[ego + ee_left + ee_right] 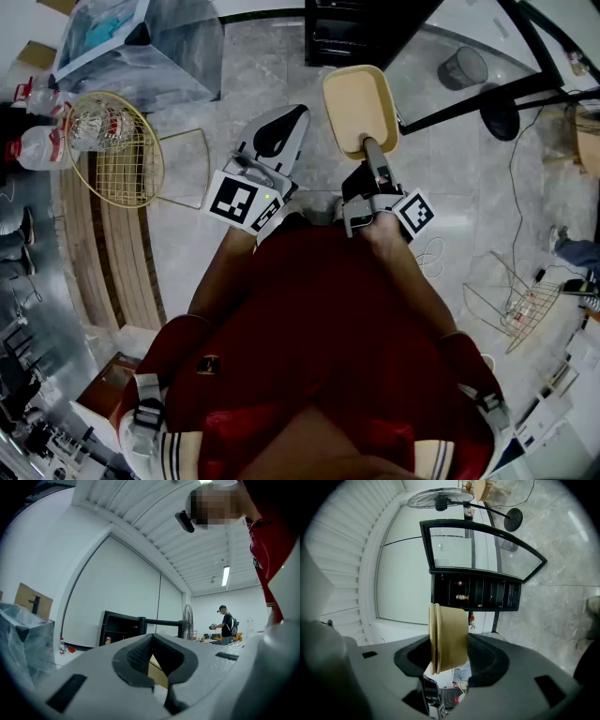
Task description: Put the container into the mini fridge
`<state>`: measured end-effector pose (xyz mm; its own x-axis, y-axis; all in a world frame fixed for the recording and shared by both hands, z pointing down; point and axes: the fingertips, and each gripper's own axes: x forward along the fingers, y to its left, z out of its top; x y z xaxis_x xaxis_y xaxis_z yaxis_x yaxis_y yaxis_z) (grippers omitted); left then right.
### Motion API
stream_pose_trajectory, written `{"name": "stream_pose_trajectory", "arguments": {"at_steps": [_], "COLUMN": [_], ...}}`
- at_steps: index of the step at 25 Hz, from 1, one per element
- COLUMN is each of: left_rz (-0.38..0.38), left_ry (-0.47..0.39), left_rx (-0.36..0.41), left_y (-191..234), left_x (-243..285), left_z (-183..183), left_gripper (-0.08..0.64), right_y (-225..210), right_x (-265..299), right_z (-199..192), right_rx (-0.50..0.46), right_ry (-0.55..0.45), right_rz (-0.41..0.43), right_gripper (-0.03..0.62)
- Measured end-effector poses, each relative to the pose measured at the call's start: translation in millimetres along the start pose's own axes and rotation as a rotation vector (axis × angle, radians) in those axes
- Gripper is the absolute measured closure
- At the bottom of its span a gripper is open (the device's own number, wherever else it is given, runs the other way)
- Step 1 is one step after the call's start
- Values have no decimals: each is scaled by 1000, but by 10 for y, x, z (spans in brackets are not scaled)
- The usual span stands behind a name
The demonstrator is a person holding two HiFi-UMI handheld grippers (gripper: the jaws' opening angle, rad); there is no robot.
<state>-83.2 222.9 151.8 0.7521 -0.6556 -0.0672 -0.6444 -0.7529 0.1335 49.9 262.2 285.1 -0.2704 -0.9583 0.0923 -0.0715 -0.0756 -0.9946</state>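
Note:
A tan rectangular container (361, 108) with a lid is held out in front of me, and my right gripper (372, 155) is shut on its near end. In the right gripper view the container (449, 637) stands on edge between the pads, in line with the black mini fridge (476, 590), whose glass door (483, 550) is swung open. The fridge (361, 33) is at the top of the head view, just beyond the container. My left gripper (281, 127) is beside it on the left, shut and empty. In the left gripper view the fridge (124, 627) is ahead.
A yellow wire basket (117, 145) with bottles and a plastic-wrapped box (141, 42) are on the left. A fan's stand and base (500, 111) and a grey bin (462, 67) are on the right. A wire rack (525, 305) lies lower right. A person (227, 623) stands far off.

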Motion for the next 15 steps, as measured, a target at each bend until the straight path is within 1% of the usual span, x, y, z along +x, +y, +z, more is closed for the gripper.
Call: {"name": "stream_pose_trajectory", "arguments": {"at_steps": [6,15], "left_rz": [-6,-20], "left_ry": [-5,-18], "left_rx": [-5,-36], "left_y": [132,384], "left_x": [-136,-394], "left_z": [16,-47], "left_gripper": [552,552], "right_y": [-18,-45], "right_x": [48,152], "right_z": [-119,-391], "right_rx": [20,7], "right_ry": [-28,-54], "right_rz": [-6,-24], "right_gripper": [385,385]}}
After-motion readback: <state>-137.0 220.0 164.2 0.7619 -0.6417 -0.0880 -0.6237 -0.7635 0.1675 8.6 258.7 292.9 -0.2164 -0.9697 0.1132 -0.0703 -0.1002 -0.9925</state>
